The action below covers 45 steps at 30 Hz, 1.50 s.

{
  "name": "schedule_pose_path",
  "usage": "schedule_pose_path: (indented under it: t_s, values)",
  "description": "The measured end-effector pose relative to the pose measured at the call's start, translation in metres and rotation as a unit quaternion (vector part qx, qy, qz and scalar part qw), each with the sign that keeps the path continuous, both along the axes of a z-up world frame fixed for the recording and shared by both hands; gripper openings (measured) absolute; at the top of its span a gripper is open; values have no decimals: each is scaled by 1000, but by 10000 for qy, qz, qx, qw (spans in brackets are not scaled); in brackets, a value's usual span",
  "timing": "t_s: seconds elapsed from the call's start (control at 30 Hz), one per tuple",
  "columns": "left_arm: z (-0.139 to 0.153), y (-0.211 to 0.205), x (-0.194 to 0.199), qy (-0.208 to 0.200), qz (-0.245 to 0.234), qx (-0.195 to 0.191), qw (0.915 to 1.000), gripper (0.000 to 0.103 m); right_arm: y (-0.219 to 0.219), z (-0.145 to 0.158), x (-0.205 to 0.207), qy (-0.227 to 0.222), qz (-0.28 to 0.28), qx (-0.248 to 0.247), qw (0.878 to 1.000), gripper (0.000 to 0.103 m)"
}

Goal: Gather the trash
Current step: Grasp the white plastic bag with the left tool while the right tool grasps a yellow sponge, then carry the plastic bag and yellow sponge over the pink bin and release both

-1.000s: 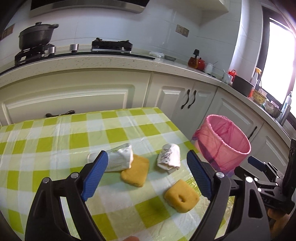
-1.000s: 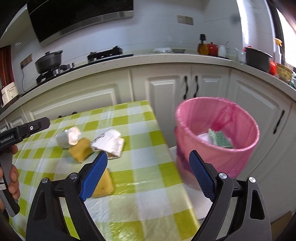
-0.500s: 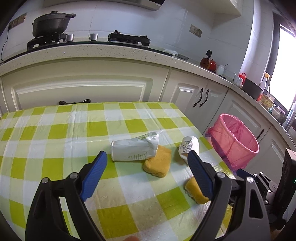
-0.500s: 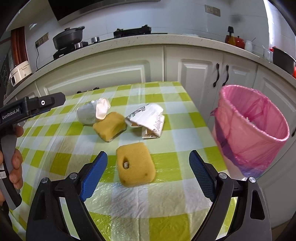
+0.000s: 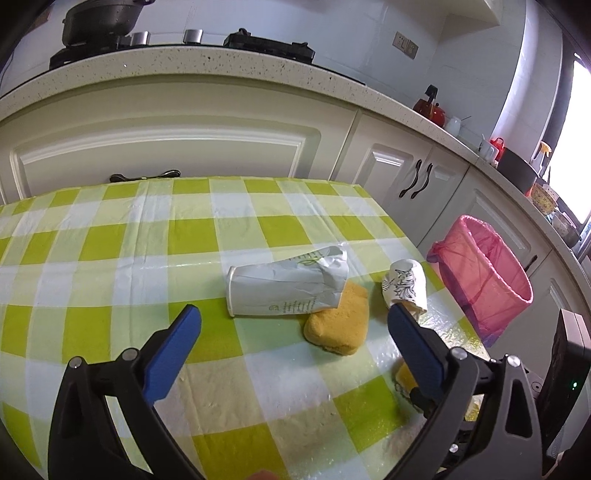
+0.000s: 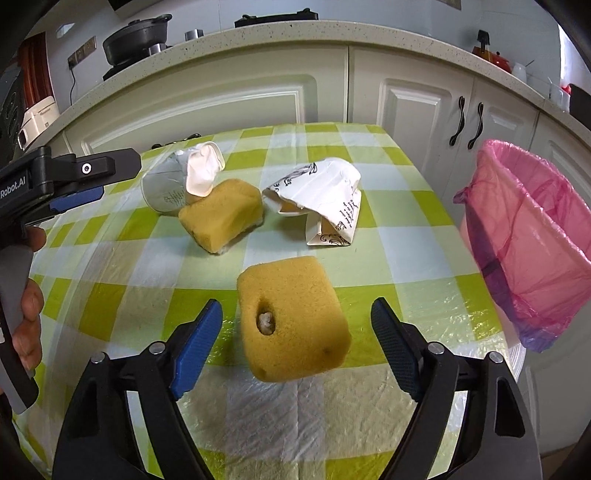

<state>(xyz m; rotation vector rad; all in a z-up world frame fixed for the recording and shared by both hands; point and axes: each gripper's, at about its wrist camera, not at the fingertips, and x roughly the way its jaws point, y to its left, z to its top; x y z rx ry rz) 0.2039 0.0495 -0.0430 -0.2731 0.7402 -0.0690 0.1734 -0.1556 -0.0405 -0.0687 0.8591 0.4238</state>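
Blue-padded left gripper (image 5: 293, 325) stood spread wide above the checked tablecloth (image 5: 110, 240), facing a crumpled paper cup (image 5: 288, 286). Right wrist view: the right gripper (image 6: 296, 332) gaped around a yellow sponge (image 6: 293, 319), untouched, pink bin (image 6: 532, 236) beside the table.

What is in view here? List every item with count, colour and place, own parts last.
sponges: 2, yellow, one between the right tongs' fingers, one further back against the cup.
crushed paper cup: 1, white with green print, lying on its side mid-table.
crumpled printed paper: 1, white with black print, right of the far sponge.
bin: 1, pink liner, off the table's right edge.
tablecloth: 1, green and white check, over the table.
pot: 1, black, on the stove.
kettle: 1, red, on the counter.
left tongs: open, facing the cup.
right tongs: open, astride the near sponge.
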Motion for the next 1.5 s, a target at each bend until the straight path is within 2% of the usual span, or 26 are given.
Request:
schedule_pose_path:
  t_s: [0.17, 0.27, 0.7, 0.73, 0.8, 1.5]
  values:
    - [-10, 3, 21, 158, -38, -88, 9998, 98, -2, -6, 8, 147, -26, 27, 9999, 55]
    - [-17, 5, 32, 257, -17, -61, 9996, 98, -5, -8, 11, 199, -35, 77, 9998, 53]
    - [-32, 2, 60, 525, -47, -96, 9986, 98, -18, 2, 20, 125, -209, 188, 9995, 52]
    - [-33, 1, 61, 546, -52, -84, 9985, 96, -18, 3, 21, 116, -220, 188, 9995, 52]
    - [-34, 0, 62, 559, -86, -50, 9984, 83, -20, 3, 23, 100, -251, 195, 9994, 52]
    - [-5, -3, 27, 257, -67, 138, 9996, 84, -41, 25, 19, -140, -525, 257, 9982, 52]
